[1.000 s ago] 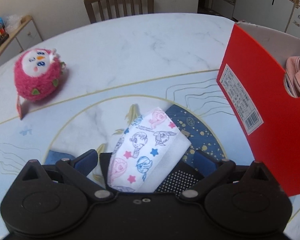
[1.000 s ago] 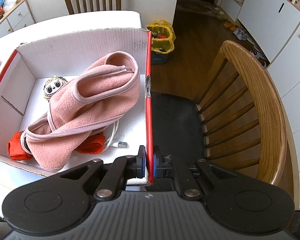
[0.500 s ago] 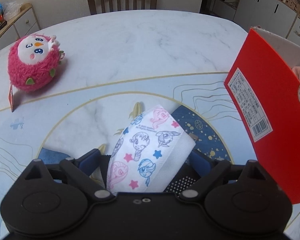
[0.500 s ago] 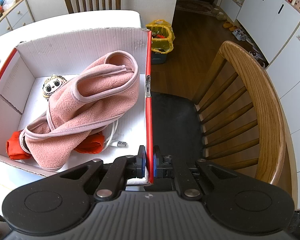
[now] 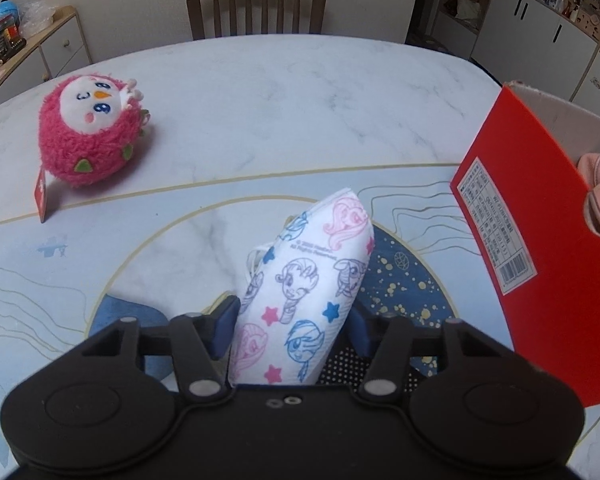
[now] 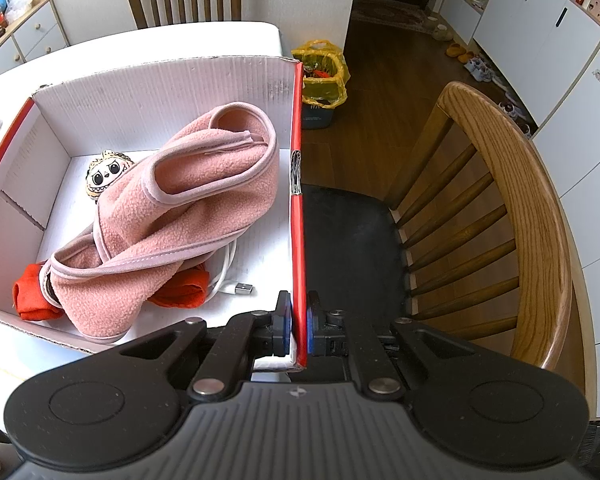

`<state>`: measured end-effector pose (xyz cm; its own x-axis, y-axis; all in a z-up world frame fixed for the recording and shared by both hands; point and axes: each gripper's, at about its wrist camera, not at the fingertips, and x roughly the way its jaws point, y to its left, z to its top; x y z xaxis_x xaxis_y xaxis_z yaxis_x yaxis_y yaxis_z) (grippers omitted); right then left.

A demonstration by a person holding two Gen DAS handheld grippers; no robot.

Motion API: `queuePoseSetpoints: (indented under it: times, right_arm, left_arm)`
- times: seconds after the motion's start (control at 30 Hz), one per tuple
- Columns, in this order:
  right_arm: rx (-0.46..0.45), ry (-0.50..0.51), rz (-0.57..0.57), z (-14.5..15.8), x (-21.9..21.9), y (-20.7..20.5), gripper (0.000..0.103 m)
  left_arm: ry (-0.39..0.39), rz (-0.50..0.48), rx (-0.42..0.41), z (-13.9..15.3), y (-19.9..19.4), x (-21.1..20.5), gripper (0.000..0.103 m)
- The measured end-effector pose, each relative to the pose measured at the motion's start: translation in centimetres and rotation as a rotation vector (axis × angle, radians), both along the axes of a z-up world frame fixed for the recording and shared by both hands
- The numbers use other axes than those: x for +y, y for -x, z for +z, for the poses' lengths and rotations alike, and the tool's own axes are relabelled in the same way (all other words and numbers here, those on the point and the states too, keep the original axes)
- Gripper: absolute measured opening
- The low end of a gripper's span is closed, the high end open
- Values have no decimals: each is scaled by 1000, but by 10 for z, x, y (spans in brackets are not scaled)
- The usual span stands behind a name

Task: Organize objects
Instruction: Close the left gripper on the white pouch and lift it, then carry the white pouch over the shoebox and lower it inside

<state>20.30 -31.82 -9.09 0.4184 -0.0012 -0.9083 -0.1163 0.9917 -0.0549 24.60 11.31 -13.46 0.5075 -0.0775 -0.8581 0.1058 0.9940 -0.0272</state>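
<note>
**Left gripper closing on the mask, right pinning the box**

Left gripper (image 5: 292,320), at six o'clock in its view, has just been closing; its pads now pinch the cartoon-print mask (image 5: 308,280) on the table (image 5: 280,100). A pink plush (image 5: 88,136) waits at ten o'clock. The red box (image 5: 540,248) stands at three o'clock, its wall clamped by the right gripper (image 6: 299,322). Next, probably: lift the mask over that rim beside the pink fleece (image 6: 180,216).

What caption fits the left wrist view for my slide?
Left gripper, jaws just closing, pinches a cartoon-print face mask beside the red box.
</note>
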Motion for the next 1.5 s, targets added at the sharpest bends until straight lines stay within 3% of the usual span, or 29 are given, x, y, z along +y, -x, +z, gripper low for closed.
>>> queuePoseSetpoints:
  times: [0.27, 0.57, 0.93, 1.3, 1.5]
  right_arm:
    - [-3, -1, 0, 0, 1, 0, 7]
    - [-10, -4, 4, 0, 2, 0, 7]
    - [-8, -15, -1, -1, -2, 2, 7]
    - [-13, -37, -2, -1, -7, 2, 7]
    - [-13, -48, 0, -1, -10, 2, 7]
  left_arm:
    - [17, 13, -36, 26, 10, 2, 38]
    - [9, -35, -10, 57, 18, -26, 35]
    - [70, -165, -88, 109, 24, -90, 35]
    - [39, -302, -58, 101, 13, -168, 35]
    - [8, -322, -15, 87, -2, -200, 36]
